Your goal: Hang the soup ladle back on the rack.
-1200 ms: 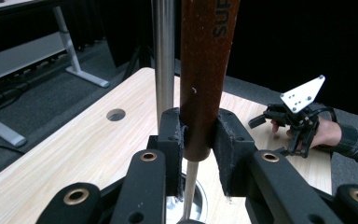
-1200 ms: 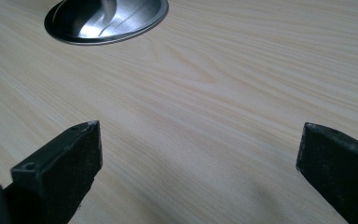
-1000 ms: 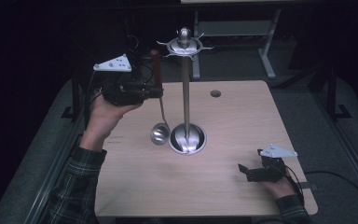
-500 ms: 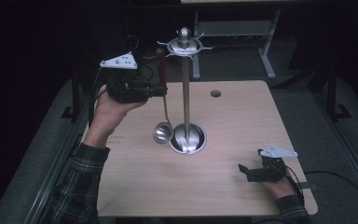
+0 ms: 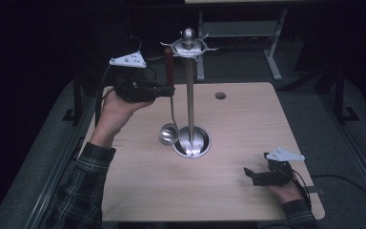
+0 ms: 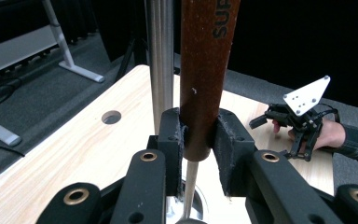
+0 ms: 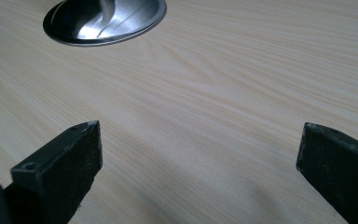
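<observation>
A steel ladle (image 5: 169, 131) with a brown wooden handle (image 6: 205, 70) hangs upright beside the pole of a steel utensil stand (image 5: 189, 95). My left gripper (image 5: 169, 89) is shut on the lower part of that handle; its pads (image 6: 173, 140) press it from both sides. The handle's top is close under the stand's hooked crown (image 5: 188, 46), left of the pole. The ladle's bowl hovers just left of the stand's round base (image 5: 192, 141). My right gripper (image 5: 249, 174) rests low over the table's near right corner, jaws wide apart, nothing between them.
The wooden table (image 5: 228, 124) has a small round hole (image 5: 220, 95) at the back right. The stand's base (image 7: 105, 18) lies ahead of the right gripper. Dark floor and metal frame legs (image 5: 271, 57) surround the table.
The left hand has lifted the ladle slightly, bringing the handle's top nearer the stand's crown. The right gripper has not moved.
</observation>
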The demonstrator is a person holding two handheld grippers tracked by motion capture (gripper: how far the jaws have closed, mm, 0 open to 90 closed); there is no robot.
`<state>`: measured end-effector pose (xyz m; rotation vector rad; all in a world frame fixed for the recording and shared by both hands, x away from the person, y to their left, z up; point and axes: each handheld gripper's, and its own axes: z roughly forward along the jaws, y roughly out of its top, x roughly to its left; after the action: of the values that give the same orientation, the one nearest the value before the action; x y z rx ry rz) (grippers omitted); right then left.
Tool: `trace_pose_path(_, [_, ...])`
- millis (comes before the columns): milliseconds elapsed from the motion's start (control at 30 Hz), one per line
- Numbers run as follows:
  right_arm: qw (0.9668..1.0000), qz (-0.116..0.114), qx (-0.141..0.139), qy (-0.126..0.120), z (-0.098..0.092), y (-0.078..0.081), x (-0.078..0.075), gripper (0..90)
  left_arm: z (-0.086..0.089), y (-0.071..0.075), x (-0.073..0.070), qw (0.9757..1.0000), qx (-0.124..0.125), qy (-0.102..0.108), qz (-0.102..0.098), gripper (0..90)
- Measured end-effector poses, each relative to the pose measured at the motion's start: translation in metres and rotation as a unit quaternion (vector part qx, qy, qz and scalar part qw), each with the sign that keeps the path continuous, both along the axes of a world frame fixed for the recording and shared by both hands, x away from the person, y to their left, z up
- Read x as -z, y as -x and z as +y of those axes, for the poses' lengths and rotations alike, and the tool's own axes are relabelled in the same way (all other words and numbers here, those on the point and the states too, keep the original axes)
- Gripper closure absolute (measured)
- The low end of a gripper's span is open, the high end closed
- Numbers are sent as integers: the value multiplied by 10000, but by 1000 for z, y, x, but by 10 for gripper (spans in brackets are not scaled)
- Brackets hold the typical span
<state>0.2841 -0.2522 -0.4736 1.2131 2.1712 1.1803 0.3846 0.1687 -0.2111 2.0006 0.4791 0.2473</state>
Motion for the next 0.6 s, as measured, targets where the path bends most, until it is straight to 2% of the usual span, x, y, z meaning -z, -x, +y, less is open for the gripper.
trace_pose_path(600, [10000,-19,18,-21,-1,0,0,0,-8,-6,7,10000,35,13,47,734])
